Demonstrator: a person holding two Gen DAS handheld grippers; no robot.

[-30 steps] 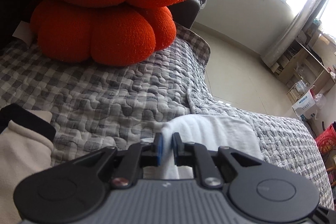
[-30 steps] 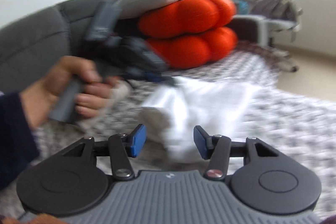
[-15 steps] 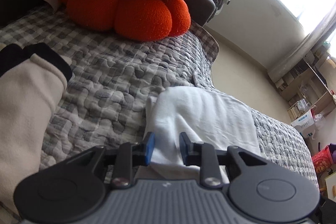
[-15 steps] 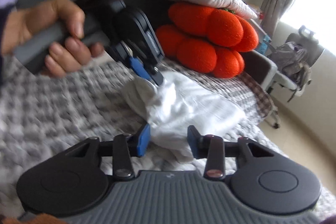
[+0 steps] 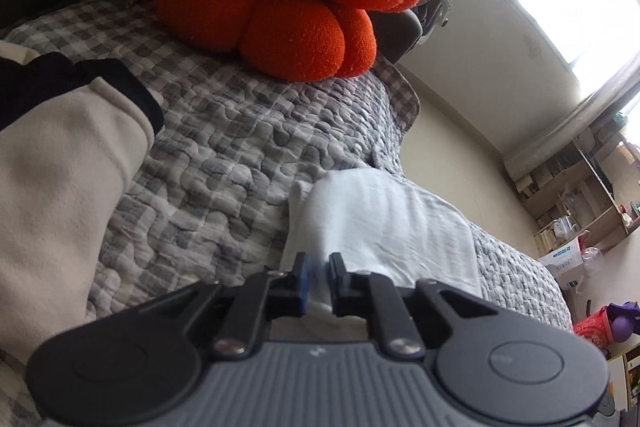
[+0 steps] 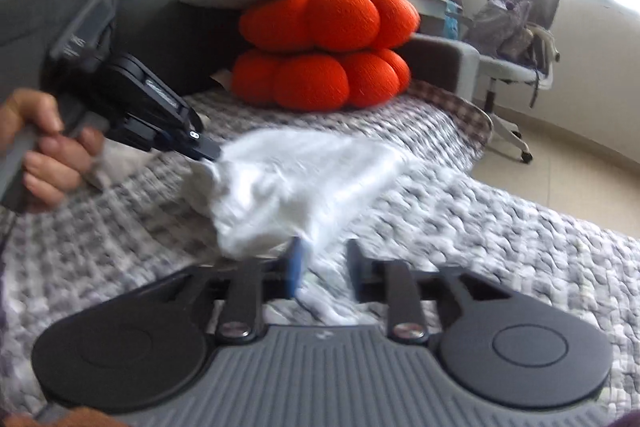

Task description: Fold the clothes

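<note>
Both hand-held grippers, left [image 5: 317,281] and right [image 6: 322,269], pinch white cloth [image 6: 296,183].

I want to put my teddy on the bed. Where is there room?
There is bare quilt between the cream garment, the orange cushions and the white cloth. More bare quilt lies right of the cloth, toward the bed's edge. It is crowded at the cloth, where both grippers work.

Left gripper [image 5: 318,281] narrowed from half a second ago, now pinching folded white cotton cloth [image 5: 384,223]; right gripper [image 6: 323,269] narrowed slightly around cloth edge.
</note>
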